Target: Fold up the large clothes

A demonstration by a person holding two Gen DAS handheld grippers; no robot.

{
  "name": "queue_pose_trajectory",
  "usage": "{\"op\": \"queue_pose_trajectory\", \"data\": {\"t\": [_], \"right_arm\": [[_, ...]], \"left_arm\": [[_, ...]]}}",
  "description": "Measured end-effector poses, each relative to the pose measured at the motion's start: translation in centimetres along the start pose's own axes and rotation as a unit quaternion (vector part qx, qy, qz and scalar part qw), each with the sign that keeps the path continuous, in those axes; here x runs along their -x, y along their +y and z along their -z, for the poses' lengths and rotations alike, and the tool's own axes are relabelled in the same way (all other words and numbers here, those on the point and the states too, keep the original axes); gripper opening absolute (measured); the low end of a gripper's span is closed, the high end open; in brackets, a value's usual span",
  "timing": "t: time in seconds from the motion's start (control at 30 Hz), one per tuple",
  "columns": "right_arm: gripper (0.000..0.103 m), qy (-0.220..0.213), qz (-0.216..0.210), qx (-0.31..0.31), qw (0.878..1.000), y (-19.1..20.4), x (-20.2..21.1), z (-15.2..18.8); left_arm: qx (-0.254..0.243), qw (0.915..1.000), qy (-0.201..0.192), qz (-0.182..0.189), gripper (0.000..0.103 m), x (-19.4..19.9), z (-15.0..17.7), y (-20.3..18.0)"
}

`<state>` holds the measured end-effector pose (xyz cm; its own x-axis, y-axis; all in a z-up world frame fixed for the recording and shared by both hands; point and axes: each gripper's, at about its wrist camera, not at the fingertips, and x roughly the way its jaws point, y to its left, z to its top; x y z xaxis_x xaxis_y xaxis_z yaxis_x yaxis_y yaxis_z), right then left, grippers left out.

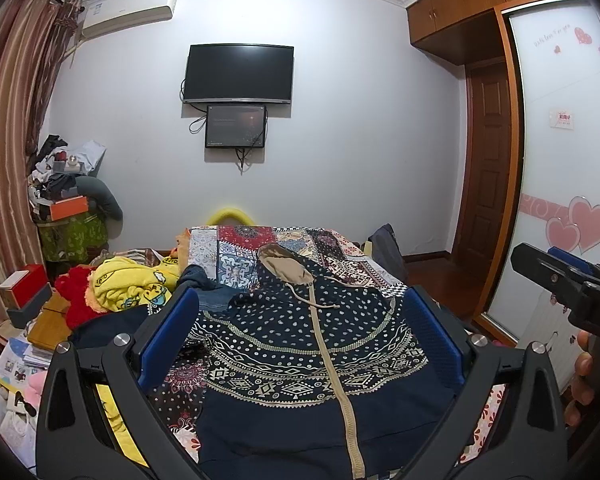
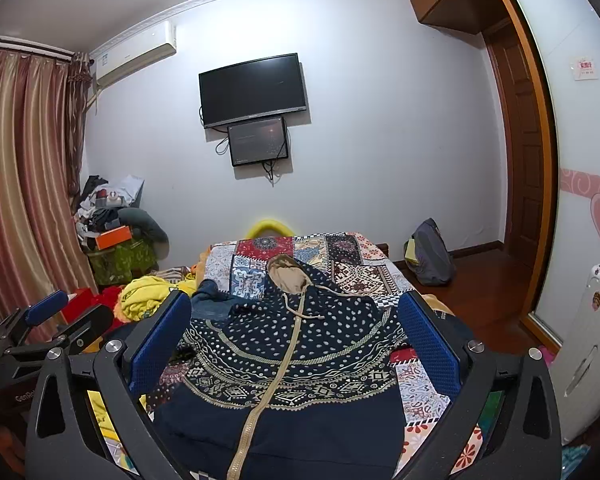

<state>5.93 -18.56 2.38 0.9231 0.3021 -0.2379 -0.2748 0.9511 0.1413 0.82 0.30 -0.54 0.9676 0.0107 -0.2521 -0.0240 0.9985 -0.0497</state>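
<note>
Both the left gripper and right gripper hover with jaws wide above the navy hoodie on the bed, what looks like jeans overlapping its far-left shoulder.

Navy patterned zip hoodie lies flat, zipped, hood up-bed.

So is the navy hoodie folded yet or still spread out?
Spread out: the hoodie lies flat on the bed, zipper closed and facing up, hood extended.

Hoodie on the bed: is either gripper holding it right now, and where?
Nothing is held. The left gripper and right gripper are both open above the hoodie, which lies flat on the bed.
</note>
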Motion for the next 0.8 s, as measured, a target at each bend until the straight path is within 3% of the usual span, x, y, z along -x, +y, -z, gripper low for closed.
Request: {"op": "queue_pose_trajectory", "data": {"t": [0.8], "right_arm": [[0.103,0.006,0.004,0.001,1.0,0.1,-0.56,-0.26]], "left_arm": [[0.002,1.0,0.006,-0.004,0.103,-0.65,-0.24,0.39]]}}
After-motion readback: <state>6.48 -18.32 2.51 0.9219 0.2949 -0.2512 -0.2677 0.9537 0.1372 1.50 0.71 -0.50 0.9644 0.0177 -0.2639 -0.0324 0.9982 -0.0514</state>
